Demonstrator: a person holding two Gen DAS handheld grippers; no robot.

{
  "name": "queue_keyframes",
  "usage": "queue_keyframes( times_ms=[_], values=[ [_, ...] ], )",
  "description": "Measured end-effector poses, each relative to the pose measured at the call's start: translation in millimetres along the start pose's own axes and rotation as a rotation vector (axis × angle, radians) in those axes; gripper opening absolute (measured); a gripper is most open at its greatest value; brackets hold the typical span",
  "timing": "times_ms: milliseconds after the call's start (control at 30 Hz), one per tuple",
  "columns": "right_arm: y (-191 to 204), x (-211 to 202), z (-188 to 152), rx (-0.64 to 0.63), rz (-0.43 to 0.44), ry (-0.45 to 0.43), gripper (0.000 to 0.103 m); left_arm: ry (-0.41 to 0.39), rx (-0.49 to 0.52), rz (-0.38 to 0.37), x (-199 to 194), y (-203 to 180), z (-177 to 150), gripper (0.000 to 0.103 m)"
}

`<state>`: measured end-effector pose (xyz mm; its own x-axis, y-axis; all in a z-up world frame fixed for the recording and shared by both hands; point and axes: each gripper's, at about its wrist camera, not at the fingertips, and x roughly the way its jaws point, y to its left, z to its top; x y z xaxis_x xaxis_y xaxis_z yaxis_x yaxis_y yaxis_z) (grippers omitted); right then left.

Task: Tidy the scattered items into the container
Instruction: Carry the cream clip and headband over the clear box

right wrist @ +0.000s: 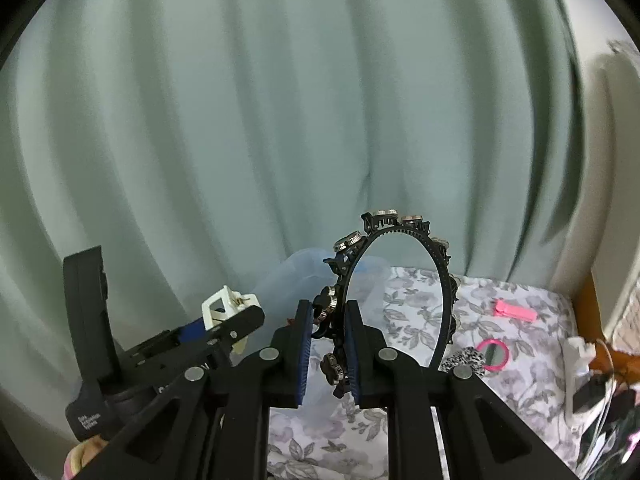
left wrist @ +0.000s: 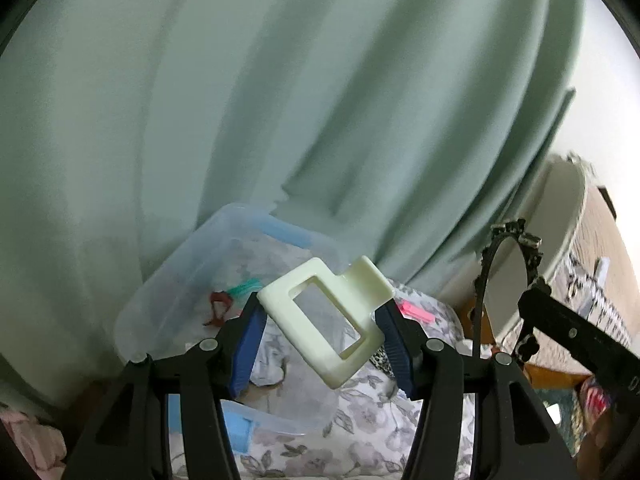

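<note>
My left gripper (left wrist: pixel 322 322) is shut on a cream rectangular hair claw clip (left wrist: pixel 326 316), held in the air over the near side of a clear plastic container (left wrist: pixel 168 300). Inside the container lie a red clip (left wrist: pixel 218 308) and a teal one (left wrist: pixel 242 286). My right gripper (right wrist: pixel 327 344) is shut on one side of a black headband (right wrist: pixel 400 276) studded with metal flowers; its arch stands upright above the fingers. In the right wrist view the left gripper (right wrist: pixel 224 320) with the cream clip (right wrist: pixel 222 304) is at the left, in front of the container (right wrist: pixel 296 280).
A floral sheet (right wrist: pixel 520 360) covers the bed. On it lie a pink hair clip (right wrist: pixel 514 309), a pink ring (right wrist: pixel 494 354) and a spotted scrunchie (right wrist: pixel 466 360). A pale green curtain (right wrist: pixel 280 120) hangs behind. A white headboard (left wrist: pixel 556 248) and cables (right wrist: pixel 584 384) are at the right.
</note>
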<state>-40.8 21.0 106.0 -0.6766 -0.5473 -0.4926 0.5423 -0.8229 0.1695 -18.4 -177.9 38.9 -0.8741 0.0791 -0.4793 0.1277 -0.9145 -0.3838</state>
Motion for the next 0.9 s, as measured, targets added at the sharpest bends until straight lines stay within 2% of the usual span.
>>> queue_keyframes(
  times_ms=[300,900],
  values=[
    [32,34,14,-0.072,0.041,0.033,0.018,-0.022,-0.063,0.012,-3,35,4,0.058],
    [58,115,18,-0.103,0.12,0.128,0.018,0.053,-0.142,0.066,33,83,-8,0.058]
  ],
)
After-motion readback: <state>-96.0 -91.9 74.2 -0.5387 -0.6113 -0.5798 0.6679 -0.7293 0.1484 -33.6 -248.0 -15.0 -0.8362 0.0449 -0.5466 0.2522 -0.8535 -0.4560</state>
